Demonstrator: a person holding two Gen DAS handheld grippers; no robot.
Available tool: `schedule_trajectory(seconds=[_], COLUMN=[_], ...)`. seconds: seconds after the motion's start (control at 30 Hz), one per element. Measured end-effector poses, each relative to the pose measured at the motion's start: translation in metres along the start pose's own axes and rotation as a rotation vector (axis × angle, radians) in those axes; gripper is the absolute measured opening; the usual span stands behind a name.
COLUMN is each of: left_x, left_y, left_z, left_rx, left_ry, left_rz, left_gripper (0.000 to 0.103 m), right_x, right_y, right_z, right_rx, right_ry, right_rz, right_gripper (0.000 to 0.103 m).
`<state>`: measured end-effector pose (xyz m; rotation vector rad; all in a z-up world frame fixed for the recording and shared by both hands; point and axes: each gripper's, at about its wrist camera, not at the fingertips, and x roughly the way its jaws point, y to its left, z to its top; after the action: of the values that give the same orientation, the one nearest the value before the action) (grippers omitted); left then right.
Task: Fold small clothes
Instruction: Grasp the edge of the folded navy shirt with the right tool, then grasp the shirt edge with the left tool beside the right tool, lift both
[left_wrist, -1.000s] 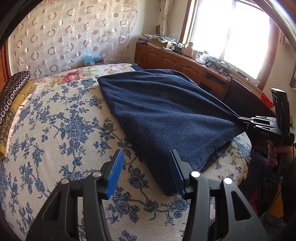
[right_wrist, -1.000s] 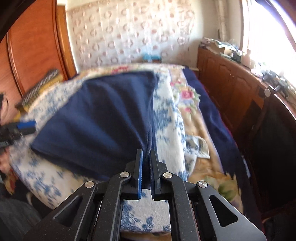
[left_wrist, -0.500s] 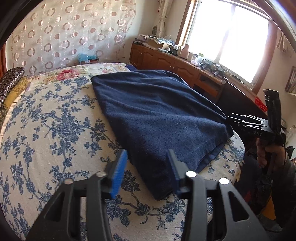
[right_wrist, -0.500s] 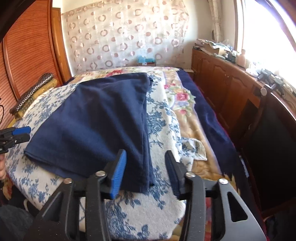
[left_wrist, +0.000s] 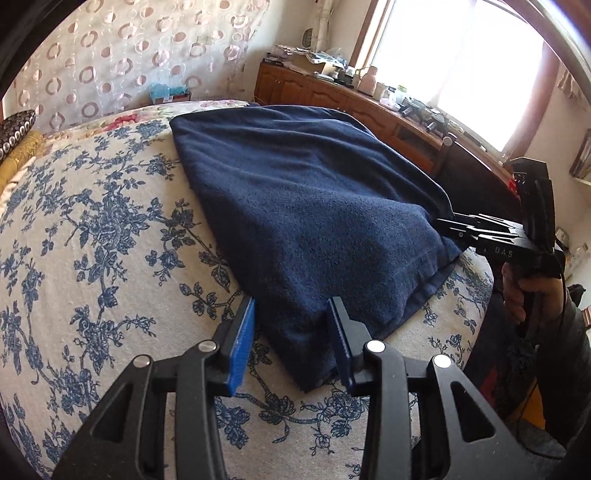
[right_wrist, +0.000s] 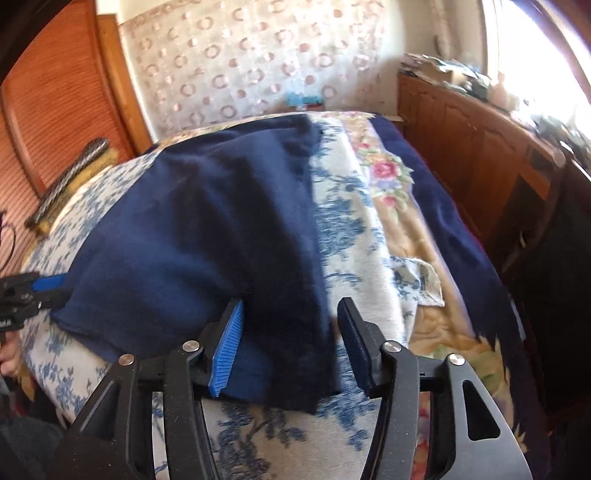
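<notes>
A dark navy fleece cloth (left_wrist: 314, 206) lies folded in layers on the blue-flowered bed cover (left_wrist: 92, 258); it also shows in the right wrist view (right_wrist: 207, 236). My left gripper (left_wrist: 291, 339) is open, its jaws on either side of the cloth's near left corner. My right gripper (right_wrist: 291, 347) is open, its jaws on either side of the near right corner. The right gripper also shows in the left wrist view (left_wrist: 448, 225) at the cloth's right edge. The left gripper shows at the left edge of the right wrist view (right_wrist: 48, 286).
A wooden cabinet (left_wrist: 332, 99) with clutter runs under the window on the right. A floral blanket and dark blue spread (right_wrist: 436, 206) hang off the bed's right side. Pillows (left_wrist: 16, 129) lie at the far left. A wooden wardrobe (right_wrist: 48, 110) stands left.
My right gripper let go of the cloth's corner and opened; the corner dropped onto the bed. Both grippers have moved closer to the near corners.
</notes>
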<state>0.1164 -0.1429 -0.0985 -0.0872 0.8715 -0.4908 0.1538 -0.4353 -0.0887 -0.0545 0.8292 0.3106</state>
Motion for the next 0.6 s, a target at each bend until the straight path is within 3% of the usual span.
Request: schedule_trajectory(seconds=[0.03, 0.07, 0.13, 0.17, 0.3, 0.43, 0.6], left_x=[0.000, 0.001, 0.002, -0.001, -0.037, -0.091, -0.171], left_y=[0.000, -0.001, -0.003, -0.006, -0.014, -0.021, -0.022], left_z=[0.000, 0.001, 0.003, 0.005, 0.027, 0.057, 0.096], left_rx=[0.001, 0.002, 0.018, 0.033, 0.052, 0.059, 0.065], left_ry=[-0.001, 0.000, 0.003, -0.007, -0.118, -0.259, -0.429], left_rz=[-0.007, -0.019, -0.023, -0.023, -0.042, -0.053, -0.068], left_gripper=[0.035, 0.028, 0.009, 0.008, 0.007, 0.007, 0.007], right_x=[0.001, 0.001, 0.003, 0.004, -0.013, -0.061, -0.125], right_y=[0.005, 0.008, 0.012, 0.012, 0.012, 0.018, 0.044], right_z=[0.000, 0.000, 0.001, 0.002, 0.011, 0.040, 0.083], right_rx=[-0.024, -0.041, -0.053, -0.049, -0.024, -0.014, -0.095], right_ry=[0.002, 0.002, 0.005, 0.007, -0.084, -0.227, -0.377], right_rz=[0.002, 0.008, 0.048, 0.070, 0.121, 0.163, 0.209], right_gripper=[0.040, 0.035, 0.013, 0.011, 0.006, 0.005, 0.005])
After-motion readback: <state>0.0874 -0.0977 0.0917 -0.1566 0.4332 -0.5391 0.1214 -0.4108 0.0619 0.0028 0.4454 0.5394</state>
